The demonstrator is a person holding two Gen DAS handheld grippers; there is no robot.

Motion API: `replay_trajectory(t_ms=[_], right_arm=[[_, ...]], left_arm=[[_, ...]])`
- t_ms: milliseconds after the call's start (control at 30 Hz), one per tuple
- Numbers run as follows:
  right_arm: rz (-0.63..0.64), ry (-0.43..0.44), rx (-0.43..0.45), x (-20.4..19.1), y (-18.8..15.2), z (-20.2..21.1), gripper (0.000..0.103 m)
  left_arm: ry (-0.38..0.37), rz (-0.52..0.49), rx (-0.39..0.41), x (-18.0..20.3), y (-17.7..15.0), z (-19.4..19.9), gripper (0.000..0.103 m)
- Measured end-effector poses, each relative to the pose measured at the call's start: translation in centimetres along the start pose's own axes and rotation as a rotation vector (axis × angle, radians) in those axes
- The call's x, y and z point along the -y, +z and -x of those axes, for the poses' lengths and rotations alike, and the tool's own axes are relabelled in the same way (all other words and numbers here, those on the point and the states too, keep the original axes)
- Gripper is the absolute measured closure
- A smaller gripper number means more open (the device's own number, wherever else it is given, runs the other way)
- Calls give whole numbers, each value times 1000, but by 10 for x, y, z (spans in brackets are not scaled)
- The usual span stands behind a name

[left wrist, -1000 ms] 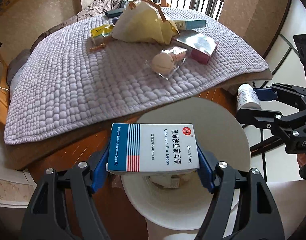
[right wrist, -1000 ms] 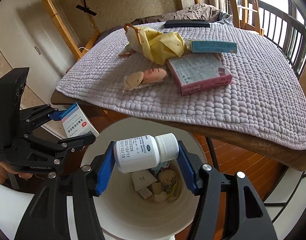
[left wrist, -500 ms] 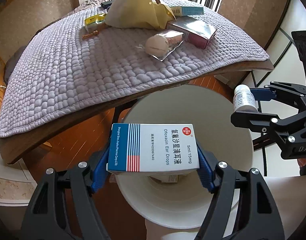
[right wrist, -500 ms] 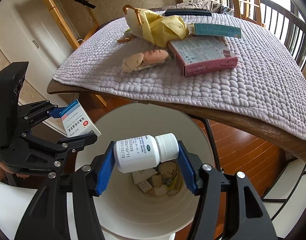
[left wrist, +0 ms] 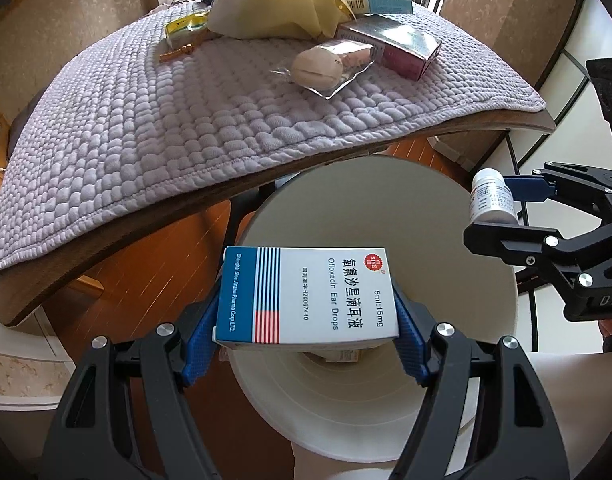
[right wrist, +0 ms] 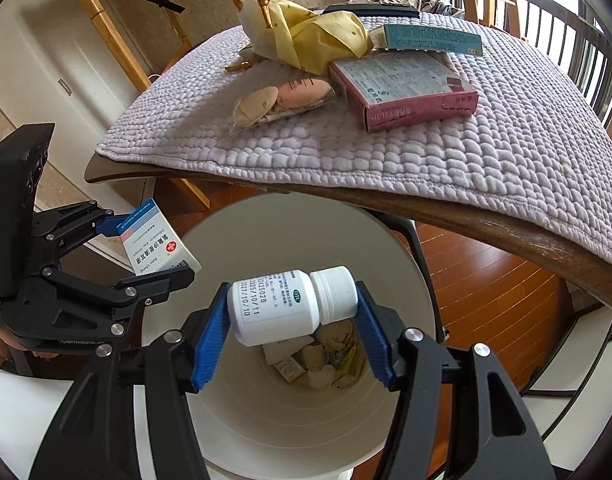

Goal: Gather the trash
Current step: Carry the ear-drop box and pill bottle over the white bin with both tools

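Hovering over the white bin, both grippers carry something. In the left wrist view, the left gripper sits at the bottom centre of the frame, its blue pads clamped on the two short ends of the ear drops box, which lies flat with the printed face up, right above the bin's mouth. At the right edge of that same frame the right gripper comes in sideways, pinching the white pill bottle just off the bin's rim.

Switching to the right wrist view: the right gripper fills the lower centre, its blue pads squeezing the pill bottle lengthways, base against one pad, cap against the other. The bottle lies on its side directly over the bin, and down at the bottom of the bin sits a small heap of discarded wrappers and scraps. At the left of this frame the left gripper grips the ear drops box, tilted, near the bin's left rim.

Beyond the bin, in the upper half of both frames, the table wears a lilac quilted cloth. More items wait on it: a yellow bag, a pink box, a teal box behind it, and a clear packet with a round beige item just beside the pink box.
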State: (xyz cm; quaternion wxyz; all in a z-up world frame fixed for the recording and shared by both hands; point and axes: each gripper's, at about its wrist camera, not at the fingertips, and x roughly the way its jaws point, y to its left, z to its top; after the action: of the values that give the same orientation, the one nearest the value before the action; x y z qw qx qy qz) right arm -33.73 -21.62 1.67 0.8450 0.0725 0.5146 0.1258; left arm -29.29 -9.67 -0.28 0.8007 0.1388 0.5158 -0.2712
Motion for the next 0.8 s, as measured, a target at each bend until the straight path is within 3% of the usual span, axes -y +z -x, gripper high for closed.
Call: replay_trajectory(t_ms=[800], right_arm=[[-23, -1, -36, 4, -1, -26, 44]], left_arm=[[10, -26, -47, 19, -6, -47, 28]])
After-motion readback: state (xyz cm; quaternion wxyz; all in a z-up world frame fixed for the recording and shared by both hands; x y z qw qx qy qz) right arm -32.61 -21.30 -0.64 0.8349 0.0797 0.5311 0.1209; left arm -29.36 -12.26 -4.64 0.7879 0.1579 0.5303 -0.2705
